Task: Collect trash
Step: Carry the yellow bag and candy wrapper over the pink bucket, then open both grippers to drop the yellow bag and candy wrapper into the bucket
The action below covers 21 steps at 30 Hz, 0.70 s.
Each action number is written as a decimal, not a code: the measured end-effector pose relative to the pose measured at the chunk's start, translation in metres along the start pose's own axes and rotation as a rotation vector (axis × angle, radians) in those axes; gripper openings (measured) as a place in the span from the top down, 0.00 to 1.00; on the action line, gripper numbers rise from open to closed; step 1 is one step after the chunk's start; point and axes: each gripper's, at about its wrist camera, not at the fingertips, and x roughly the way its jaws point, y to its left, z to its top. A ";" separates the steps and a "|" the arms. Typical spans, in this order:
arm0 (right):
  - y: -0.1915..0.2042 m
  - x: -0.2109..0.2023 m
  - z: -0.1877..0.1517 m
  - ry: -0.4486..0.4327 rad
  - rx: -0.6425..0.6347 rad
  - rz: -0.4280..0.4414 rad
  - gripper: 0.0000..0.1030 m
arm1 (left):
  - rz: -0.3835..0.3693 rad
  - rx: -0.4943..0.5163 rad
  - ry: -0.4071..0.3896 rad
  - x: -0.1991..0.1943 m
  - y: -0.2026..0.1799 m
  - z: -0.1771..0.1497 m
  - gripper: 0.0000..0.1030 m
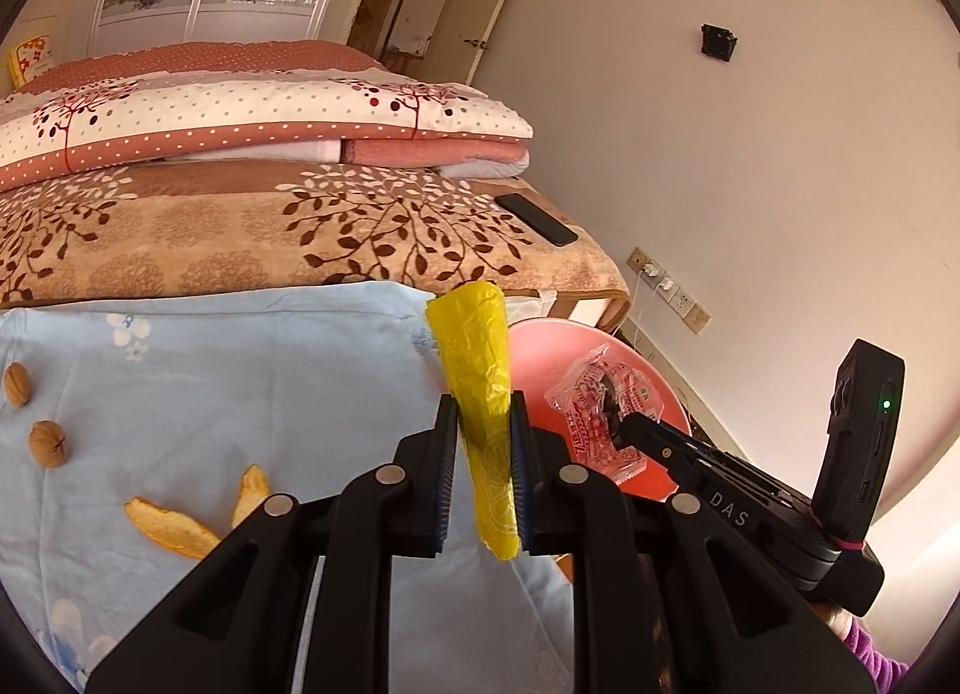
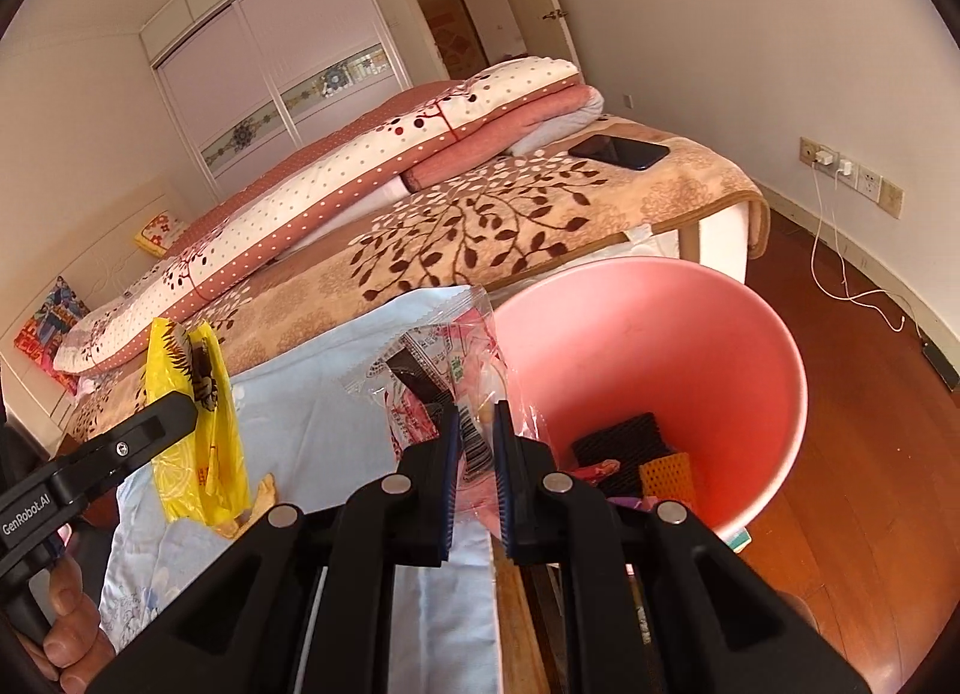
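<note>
Left wrist view: left gripper (image 1: 485, 454) clamps a yellow bag (image 1: 480, 394); walnuts (image 1: 47, 442) and orange peel (image 1: 171, 526) remain on the blue cloth (image 1: 240, 370) at 9 o'clock.

Right wrist view: right gripper (image 2: 477, 454) pinches a clear wrapper (image 2: 432, 382); the pink bin (image 2: 660, 346), at 3 o'clock, already holds scraps.

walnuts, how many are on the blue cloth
2, both near the left edge of the left wrist view: one walnut farther back on the blue cloth, the other walnut just in front of it. More may be hidden behind the jaws.
</note>
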 end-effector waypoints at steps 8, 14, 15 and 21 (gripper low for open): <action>-0.037 -0.002 0.002 -0.010 0.041 -0.078 0.90 | -0.033 0.054 0.039 0.038 -0.035 0.000 0.84; -0.055 0.006 0.000 0.006 0.069 -0.094 0.90 | -0.033 0.083 0.085 0.068 -0.051 -0.005 0.84; -0.058 0.006 0.000 0.006 0.073 -0.097 0.90 | -0.030 0.087 0.092 0.072 -0.053 -0.006 0.84; -0.069 0.011 0.001 0.012 0.091 -0.109 0.89 | -0.018 0.105 0.129 0.096 -0.061 -0.010 0.84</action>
